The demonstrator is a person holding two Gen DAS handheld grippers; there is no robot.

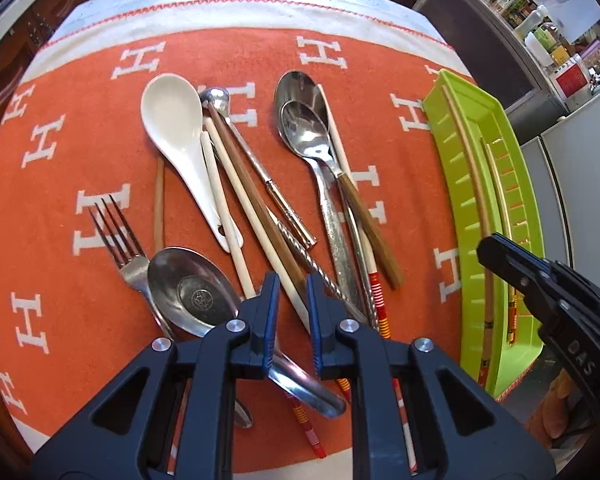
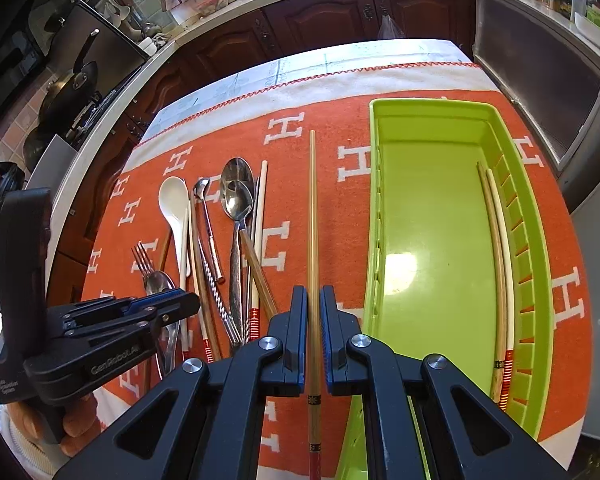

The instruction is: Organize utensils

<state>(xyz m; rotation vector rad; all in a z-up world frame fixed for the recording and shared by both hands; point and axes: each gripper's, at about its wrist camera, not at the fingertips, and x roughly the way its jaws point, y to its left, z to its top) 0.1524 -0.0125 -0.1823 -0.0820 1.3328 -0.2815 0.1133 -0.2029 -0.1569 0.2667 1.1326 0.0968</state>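
Right wrist view: two chopsticks [image 2: 500, 280] lie in the green tray [image 2: 432, 120]; right hand-held gripper [image 2: 314, 320] clamps a third chopstick [image 2: 312, 200]; left hand-held gripper [image 1: 293, 300] hangs apart over the unsorted pile [image 1: 260, 184].

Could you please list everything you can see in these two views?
Cloth: one, orange with white H letters, covering the table.
Tray: one, lime green, right side of cloth.
Tray chopsticks: two, brown and cream, along the tray's right wall.
Held chopstick: one, tan, left of the tray.
Loose chopsticks: several, cream and brown, in the pile; count unclear.
Ceramic spoon: one, white, pile's left.
Steel spoons: three, silver; two nested at the far end, one beside the fork.
Fork: one, silver, pile's left edge.
Stirrer: one, silver, mid-pile.
Twisted rod: one, silver, mid-pile.
Left hand-held gripper: black, open over the pile.
Right hand-held gripper: black, clamping the held chopstick.
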